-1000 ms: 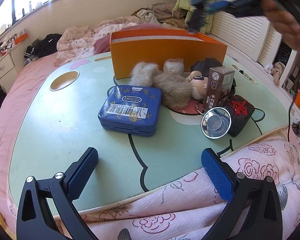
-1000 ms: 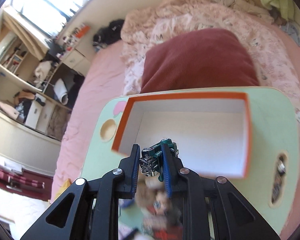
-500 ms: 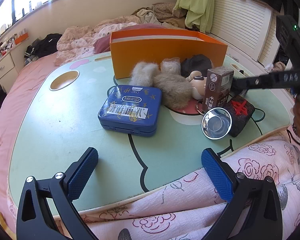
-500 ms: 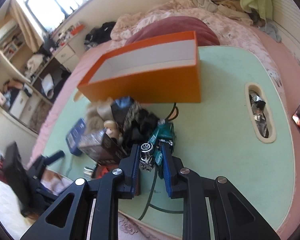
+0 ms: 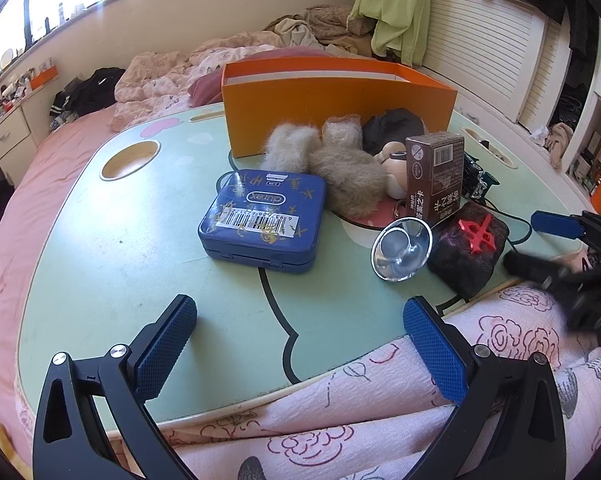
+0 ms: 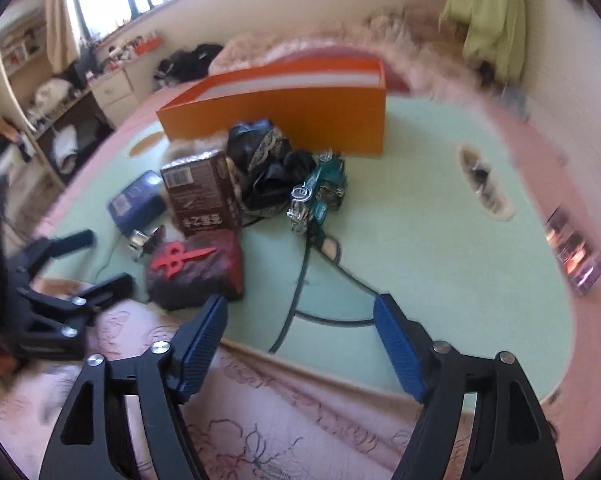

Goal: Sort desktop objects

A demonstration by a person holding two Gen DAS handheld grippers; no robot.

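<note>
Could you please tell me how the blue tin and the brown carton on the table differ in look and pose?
The blue tin lies flat with its lid up, while the brown carton stands upright. The blue tin is broad, low and round-cornered; the brown carton is tall, narrow and square-edged. The blue tin stands apart; the brown carton is crowded among other items. Both show a barcode and rest on the green table.

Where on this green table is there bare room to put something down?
The widest bare stretch of the table runs left of the blue tin, from the round cup hole to the near edge. Another lies right of the toy car, toward the slot. The pile in front of the orange box is crowded.
</note>
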